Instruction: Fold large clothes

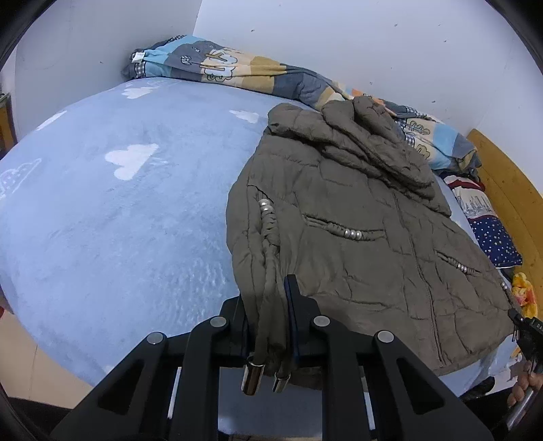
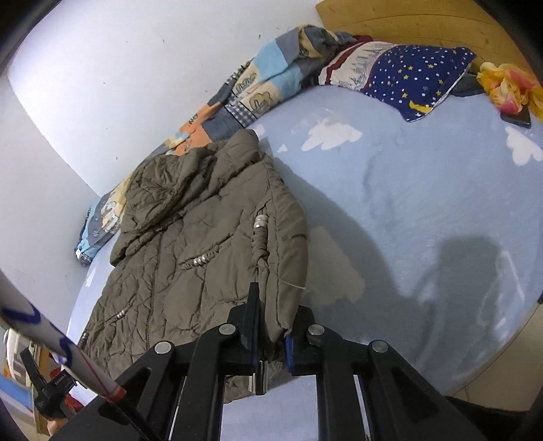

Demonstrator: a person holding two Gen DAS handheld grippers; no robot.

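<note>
Bed point(image 1: 101, 220) covered in a pale blue fleece sheet with white cloud shapes fills most of both views. White wall point(image 1: 339, 40) runs behind it; a wooden headboard point(image 2: 407, 20) stands at the pillow end. Olive quilted jacket point(image 1: 356, 230) lies spread flat on the sheet toward the wall side, hood or collar end bunched up nearest the wall, its far edge touching a rumpled patchwork quilt point(image 1: 220, 64) heaped along the wall. Jacket has slanted pocket openings trimmed with small silver beads, and 2 braided drawcords with metal tips at the hem. Navy pillow with stars point(image 2: 417, 81) rests by the headboard, well apart from the jacket; a yellow and pink item point(image 2: 505, 84) sits beside it, with a dark phone-like slab just below. Left gripper point(image 1: 268, 325) holds one hem corner: fingers drawn nearly together with the fabric and both cords pinched between the blue pads, metal cord tips dangling toward the camera. Right gripper point(image 2: 271, 322) holds the opposite hem corner: fingers narrowly parted, a thick fold of hem clamped between them, a metal cord tip hanging below. Both corners are lifted slightly off the sheet at the near edge of the bed. Shadow of the person and rig falls on the sheet in the right wrist view.
</note>
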